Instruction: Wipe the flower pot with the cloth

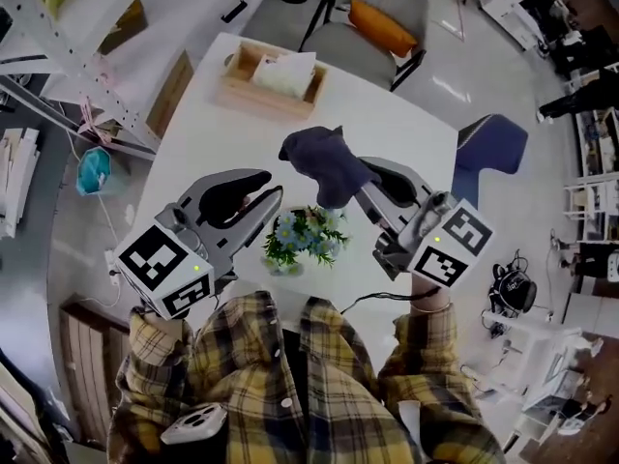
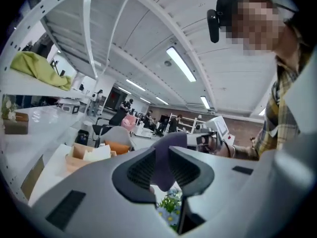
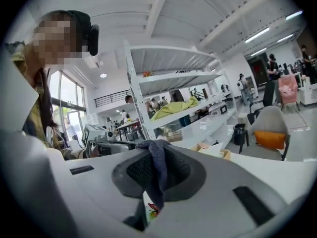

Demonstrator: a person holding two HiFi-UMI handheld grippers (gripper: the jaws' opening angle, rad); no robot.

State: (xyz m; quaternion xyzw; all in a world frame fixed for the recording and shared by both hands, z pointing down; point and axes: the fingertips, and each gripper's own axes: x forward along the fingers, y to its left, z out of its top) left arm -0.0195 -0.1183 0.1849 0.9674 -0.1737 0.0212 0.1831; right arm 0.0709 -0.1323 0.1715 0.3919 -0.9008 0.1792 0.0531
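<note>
A small flower pot [image 1: 300,242] with blue flowers and green leaves stands on the white table [image 1: 411,133], just in front of me. Its flowers [image 2: 171,205] show below the left jaws. My right gripper [image 1: 364,184] is raised above the table and shut on a dark blue cloth [image 1: 324,160], which hangs from its pads [image 3: 157,177]. My left gripper [image 1: 274,193] is raised beside it, jaws a narrow gap apart. The cloth [image 2: 163,165] shows through that gap. In the head view the left tips stop short of the cloth.
A wooden box [image 1: 242,75] with white paper in it sits at the table's far edge. Beyond it is a grey chair with an orange cushion [image 1: 384,27]. A blue seat [image 1: 493,148] is at the right, white shelving [image 1: 58,56] at the left.
</note>
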